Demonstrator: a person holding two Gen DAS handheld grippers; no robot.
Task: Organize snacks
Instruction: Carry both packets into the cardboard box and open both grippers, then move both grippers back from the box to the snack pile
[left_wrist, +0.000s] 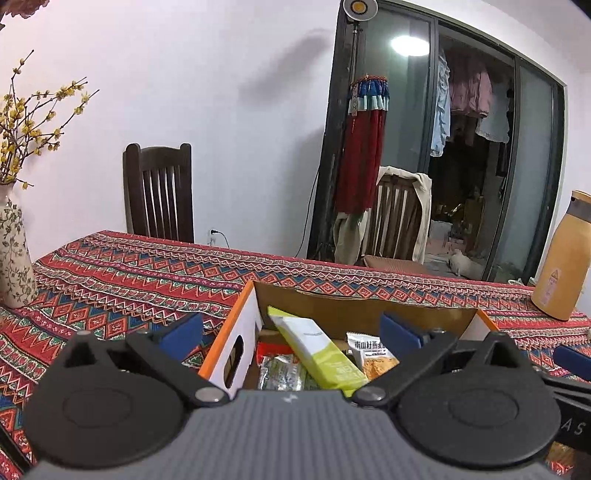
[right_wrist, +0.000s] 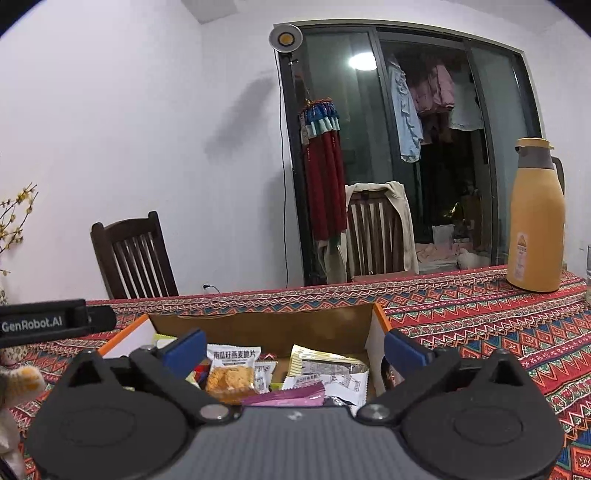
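Snacks (right_wrist: 231, 376) already lay piled in the cardboard box (left_wrist: 325, 304) on the near tabletop (left_wrist: 122, 280); both grippers, left (left_wrist: 291, 332) and right (right_wrist: 295, 350), hovered with jaws wide and empty, so little seemed left.

Tablecloth (left_wrist: 129, 280) lies open left of the box (left_wrist: 236, 332); flask (right_wrist: 537, 221) and vase (left_wrist: 13, 251) flank it
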